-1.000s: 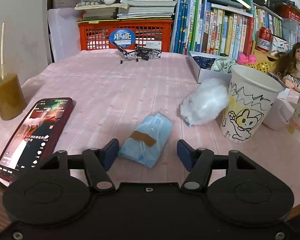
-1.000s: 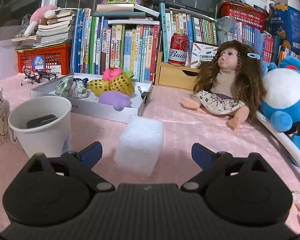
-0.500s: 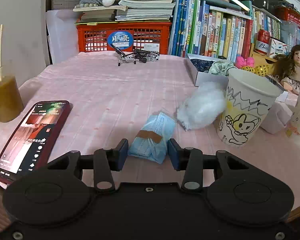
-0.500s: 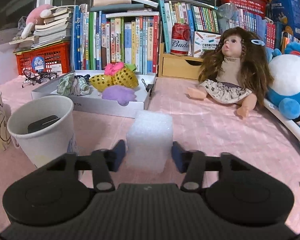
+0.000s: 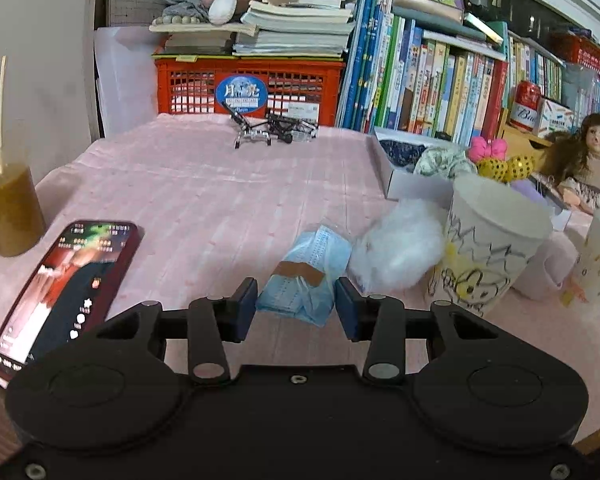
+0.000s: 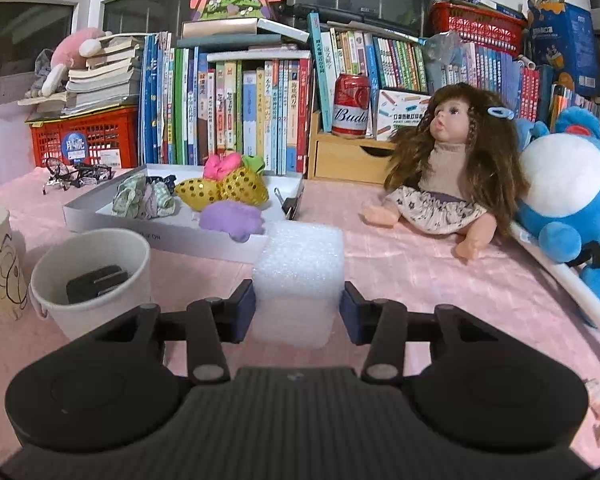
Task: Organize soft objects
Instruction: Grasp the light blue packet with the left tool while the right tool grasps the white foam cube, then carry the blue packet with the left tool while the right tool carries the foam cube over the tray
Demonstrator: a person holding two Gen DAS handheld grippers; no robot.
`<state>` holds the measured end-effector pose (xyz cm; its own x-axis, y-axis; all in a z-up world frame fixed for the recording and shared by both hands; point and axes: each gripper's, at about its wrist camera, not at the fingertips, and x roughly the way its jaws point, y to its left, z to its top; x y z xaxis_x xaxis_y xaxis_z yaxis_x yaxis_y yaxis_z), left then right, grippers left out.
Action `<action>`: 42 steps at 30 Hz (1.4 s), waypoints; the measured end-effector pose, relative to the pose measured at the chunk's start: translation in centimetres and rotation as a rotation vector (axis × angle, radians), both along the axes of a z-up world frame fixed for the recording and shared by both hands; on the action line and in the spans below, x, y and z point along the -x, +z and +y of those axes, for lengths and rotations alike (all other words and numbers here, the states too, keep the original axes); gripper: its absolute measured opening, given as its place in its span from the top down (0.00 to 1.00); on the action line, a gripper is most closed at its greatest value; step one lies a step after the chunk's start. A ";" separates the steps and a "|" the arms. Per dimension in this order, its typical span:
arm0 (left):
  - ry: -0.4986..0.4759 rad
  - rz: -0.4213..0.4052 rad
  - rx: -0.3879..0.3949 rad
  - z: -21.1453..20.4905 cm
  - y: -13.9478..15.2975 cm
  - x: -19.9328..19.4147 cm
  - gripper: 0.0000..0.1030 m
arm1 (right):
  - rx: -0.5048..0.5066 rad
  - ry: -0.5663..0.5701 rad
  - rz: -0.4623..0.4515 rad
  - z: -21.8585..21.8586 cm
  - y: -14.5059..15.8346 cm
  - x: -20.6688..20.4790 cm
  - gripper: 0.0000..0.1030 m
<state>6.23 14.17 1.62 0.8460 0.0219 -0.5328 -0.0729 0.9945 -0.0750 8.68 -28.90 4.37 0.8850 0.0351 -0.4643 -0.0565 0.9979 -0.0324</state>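
Left gripper clamped on the blue mask pack, low over the pink tablecloth, white fluff just beside. Right gripper pinched on both sides of the foam block, near the white tray. Best to squeeze lightly, lift straight up, clear the paper cup, then set each down inside the tray among the other soft things.

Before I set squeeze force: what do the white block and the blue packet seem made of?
White block: looks like expanded foam, matte, with a fine bubbly, pebbled surface. Blue packet: probably pleated nonwoven face masks in clear glossy film, taped brown; the wrapper crinkles and glints.
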 end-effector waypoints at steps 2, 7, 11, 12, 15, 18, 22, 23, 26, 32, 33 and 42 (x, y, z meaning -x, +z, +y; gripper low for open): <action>-0.003 -0.011 -0.004 -0.1 0.6 -0.2 0.61 | 0.002 -0.006 -0.007 -0.1 0.5 -0.1 0.51; -0.017 -0.044 -0.001 -0.5 2.6 -1.0 0.61 | 0.005 -0.008 -0.032 -0.2 1.7 -0.3 0.51; -0.037 -0.066 0.005 -0.9 4.5 -2.1 0.61 | 0.008 0.000 -0.041 0.0 2.9 -1.1 0.51; -0.043 -0.075 0.007 -1.0 5.2 -2.4 0.61 | 0.010 0.004 -0.040 0.1 3.2 -1.4 0.51; -0.068 -0.103 0.004 -1.5 7.0 -3.3 0.61 | 0.021 0.013 -0.040 0.3 4.2 -2.3 0.51; -0.098 -0.127 -0.014 -2.3 8.8 -4.3 0.61 | 0.018 0.028 -0.046 0.6 5.5 -3.4 0.51; -0.153 -0.119 -0.002 -3.6 10.9 -6.5 0.61 | -0.017 0.061 -0.034 1.0 7.0 -5.1 0.51; -0.167 -0.112 0.002 -4.1 11.4 -7.2 0.61 | -0.028 0.070 -0.027 1.2 7.2 -5.6 0.51; -0.202 -0.083 -0.009 -5.6 12.5 -9.2 0.61 | -0.053 0.096 0.001 1.9 7.8 -7.2 0.51; -0.210 0.021 -0.046 -8.8 12.8 -14.2 0.61 | -0.091 0.165 0.097 4.1 8.0 -10.6 0.51; -0.214 0.037 -0.051 -9.3 12.7 -15.2 0.61 | -0.085 0.176 0.111 4.7 7.9 -11.1 0.51; -0.203 0.162 -0.070 -12.6 10.0 -21.2 0.61 | -0.005 0.250 0.229 9.5 5.7 -15.2 0.51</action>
